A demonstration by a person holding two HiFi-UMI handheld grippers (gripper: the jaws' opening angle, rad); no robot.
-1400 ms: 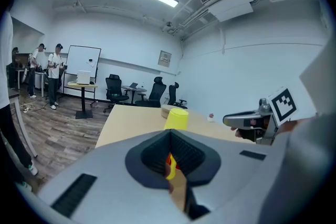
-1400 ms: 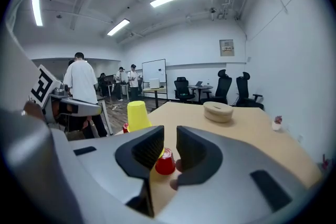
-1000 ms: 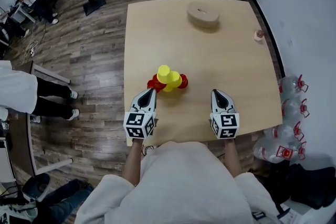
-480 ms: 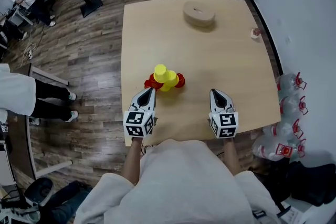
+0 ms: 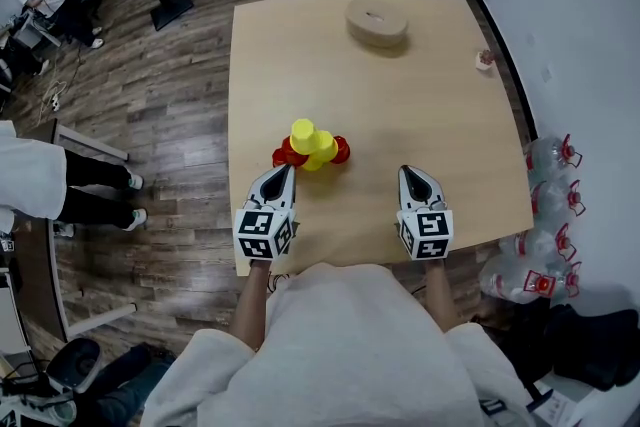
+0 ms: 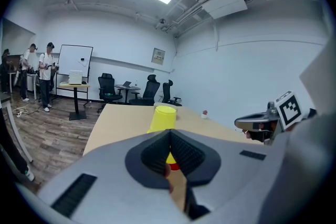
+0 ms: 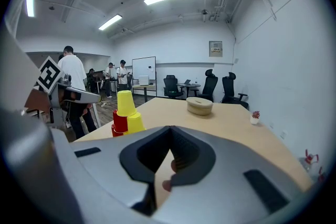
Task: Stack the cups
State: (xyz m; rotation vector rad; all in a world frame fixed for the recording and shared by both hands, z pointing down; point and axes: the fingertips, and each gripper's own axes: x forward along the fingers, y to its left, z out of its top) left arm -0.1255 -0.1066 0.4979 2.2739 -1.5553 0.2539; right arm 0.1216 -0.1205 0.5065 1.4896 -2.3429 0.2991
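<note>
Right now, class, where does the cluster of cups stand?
In the head view the yellow and red cups stand on the table's near left part, just ahead of the left gripper.

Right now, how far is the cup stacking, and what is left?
Done: the cups stand in one pile, a yellow cup on top of red and yellow ones. In hand: nothing; the left gripper and right gripper are shut, empty, short of the pile. Left: probably little, since no cup stands apart.

No word, number or brand is legible. The left hand-held gripper (image 5: 287, 172) and right hand-held gripper (image 5: 408, 172) carry only black-and-white square marker patterns; the framed wall sign (image 7: 215, 49) is too small to read.
</note>
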